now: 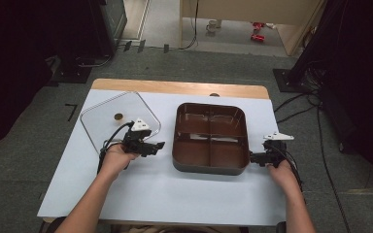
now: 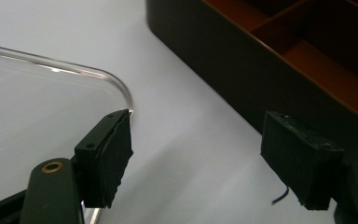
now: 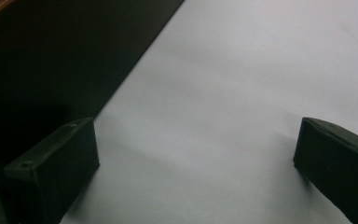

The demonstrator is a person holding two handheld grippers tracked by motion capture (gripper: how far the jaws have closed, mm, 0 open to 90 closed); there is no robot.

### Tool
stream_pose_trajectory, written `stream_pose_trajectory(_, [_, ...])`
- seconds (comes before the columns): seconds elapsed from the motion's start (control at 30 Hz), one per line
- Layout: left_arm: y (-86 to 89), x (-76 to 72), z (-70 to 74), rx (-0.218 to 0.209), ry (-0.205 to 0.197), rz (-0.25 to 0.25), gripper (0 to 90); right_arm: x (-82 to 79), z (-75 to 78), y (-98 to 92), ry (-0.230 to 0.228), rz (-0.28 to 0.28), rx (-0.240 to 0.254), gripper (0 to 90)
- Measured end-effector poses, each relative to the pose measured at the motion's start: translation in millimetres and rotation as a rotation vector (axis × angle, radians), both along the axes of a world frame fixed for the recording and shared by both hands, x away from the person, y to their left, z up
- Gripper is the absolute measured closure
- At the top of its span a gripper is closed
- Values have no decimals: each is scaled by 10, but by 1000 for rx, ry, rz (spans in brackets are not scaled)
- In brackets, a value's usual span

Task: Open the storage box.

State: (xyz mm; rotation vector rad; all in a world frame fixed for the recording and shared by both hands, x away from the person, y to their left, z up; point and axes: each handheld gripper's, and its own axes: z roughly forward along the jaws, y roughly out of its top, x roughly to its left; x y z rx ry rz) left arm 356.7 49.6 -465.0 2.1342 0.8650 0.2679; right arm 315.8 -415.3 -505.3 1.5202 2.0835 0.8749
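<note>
- Forearms enter from the bottom of the high view, each hand carrying a gripper over a white sheet [image 1: 175, 194] on the table.
- Left gripper [image 1: 158, 145] lies at the near right corner of the clear lid [image 1: 99, 119]; its jaws stand apart with nothing between them, one pad [image 2: 116, 156] just over the lid's rounded edge.
- Lid lies flat on the sheet, left of the tray [image 1: 210, 168] and apart from it, a small brass knob [image 1: 118, 116] on top.
- Tray is brown, four compartments, mid-table.
- Right gripper [image 1: 253, 158] sits just beside the tray's near right corner, jaws released and wide, gripping nothing; whether a pad touches the wall I cannot tell.
</note>
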Motion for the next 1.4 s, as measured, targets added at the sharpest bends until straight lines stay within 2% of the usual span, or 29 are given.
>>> stream_pose_trajectory(0.1, [-69, -40, -73, 10, 23, -29, 230, 0, 0, -1, 0, 1, -1, 0])
stream_pose_trajectory(0.33, [-194, -79, -190, 53, 40, -86, 232, 0, 0, 0, 1, 0, 0, 0])
stream_pose_trajectory(0.47, [-228, -69, -243, 77, 51, -71, 244, 0, 0, 0, 0, 0, 0, 0])
stream_pose_trajectory(0.67, [-215, -72, -266, 74, 32, -89, 240, 0, 0, 0, 1, 0, 0, 0])
stream_pose_trajectory(0.8, [-217, -121, -312, 99, -34, -134, 216, 0, 0, 0, 0, 0, 0, 0])
stream_pose_trajectory(1.07, [-196, -136, -335, 77, -47, -132, 208, 0, 0, 0, 1, 0, 0, 0])
stream_pose_trajectory(1.4, [-200, -153, -339, 81, -55, -119, 203, 0, 0, -1, -1, 1, -1, 0])
